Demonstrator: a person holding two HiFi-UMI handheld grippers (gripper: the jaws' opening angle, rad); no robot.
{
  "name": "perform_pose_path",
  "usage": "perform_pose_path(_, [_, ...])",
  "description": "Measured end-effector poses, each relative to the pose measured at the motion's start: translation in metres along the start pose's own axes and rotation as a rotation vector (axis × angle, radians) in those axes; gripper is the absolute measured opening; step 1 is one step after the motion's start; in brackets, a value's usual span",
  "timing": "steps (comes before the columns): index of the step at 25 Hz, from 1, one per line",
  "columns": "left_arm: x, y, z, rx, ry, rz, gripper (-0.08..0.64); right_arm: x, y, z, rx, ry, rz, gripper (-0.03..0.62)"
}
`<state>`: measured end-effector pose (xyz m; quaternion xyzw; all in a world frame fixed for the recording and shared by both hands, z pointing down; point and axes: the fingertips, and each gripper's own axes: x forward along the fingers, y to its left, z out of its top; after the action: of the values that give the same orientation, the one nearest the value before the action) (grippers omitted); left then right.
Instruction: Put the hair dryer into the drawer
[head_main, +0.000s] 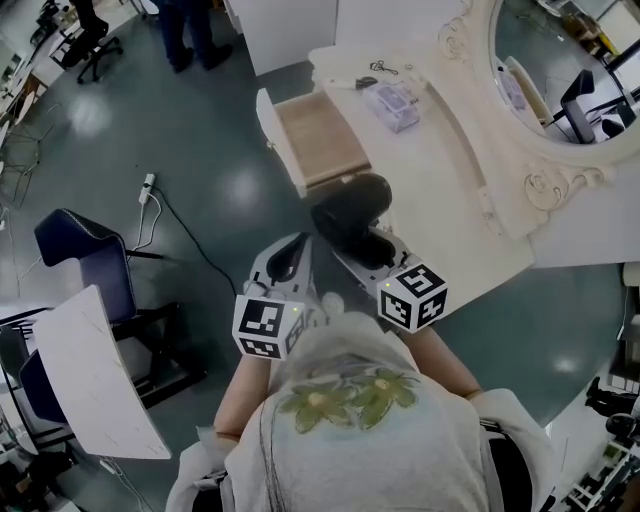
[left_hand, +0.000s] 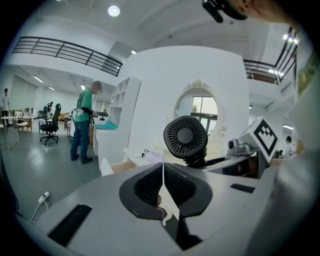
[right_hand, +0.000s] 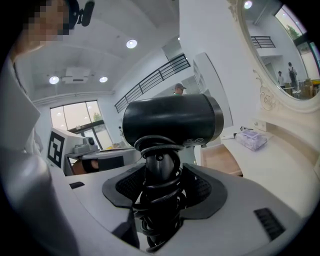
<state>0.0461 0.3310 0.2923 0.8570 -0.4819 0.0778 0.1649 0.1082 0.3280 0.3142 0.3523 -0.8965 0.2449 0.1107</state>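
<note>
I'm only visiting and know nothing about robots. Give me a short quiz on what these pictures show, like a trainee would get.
1. Fill in: the jaws of the left gripper are ____ (apart or together).
2. What grips the hair dryer by its cord-wrapped handle? A) the left gripper B) the right gripper C) a bare hand
3. True or false: the drawer of the white dressing table stands open.
Key: 1 together, with nothing between them. 2 B. 3 true.
</note>
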Motion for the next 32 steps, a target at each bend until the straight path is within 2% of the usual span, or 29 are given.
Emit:
perform_pose_path(11, [0.042, 0.056, 0.021, -0.002, 0.016, -0.017, 0.017, 0.046, -0.035, 0.032, 0.018, 0.007, -0.050, 0.229])
perform_pose_path(18, [0.068, 0.088, 0.029, -0.012, 0.031, -0.054, 0.017, 0.077, -0.052, 0.050, 0.034, 0.007, -0.083, 0.229])
perform_pose_path(32, [0.089, 0.145, 0.041, -0.021, 0.032, -0.114, 0.017, 0.125, -0.065, 0.065, 0.069, 0.000, -0.162, 0.229])
